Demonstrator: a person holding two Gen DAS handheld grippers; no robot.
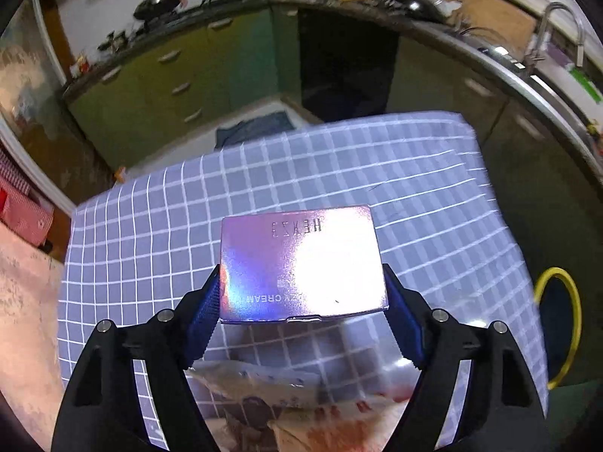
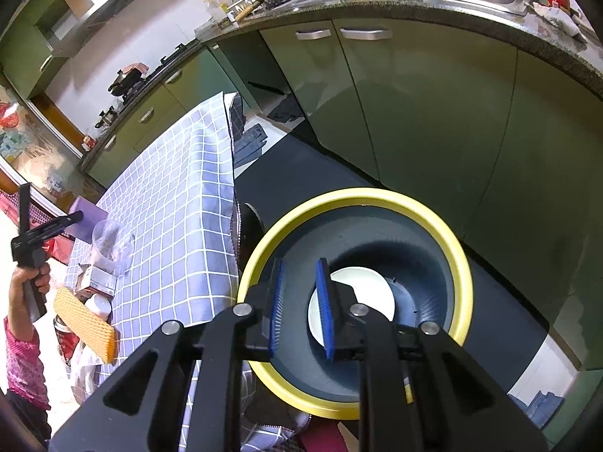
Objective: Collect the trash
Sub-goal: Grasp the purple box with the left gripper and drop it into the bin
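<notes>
Left wrist view: the left gripper (image 1: 301,301) pinched the box (image 1: 301,263) above the table (image 1: 150,226); best carried level to the bin (image 1: 557,324).

Left wrist view: close above the checked tablecloth (image 1: 339,173), tilted steeply down and forward, green cabinets (image 1: 150,86) across the upper frame, bin rim (image 1: 565,324) at right edge. Right wrist view: directly over the yellow-rimmed bin (image 2: 465,278), angled down, cabinets behind. Shared by both: tablecloth, bin, cabinets, plus the shiny purple box (image 1: 301,263) at far left of the right view.
</notes>
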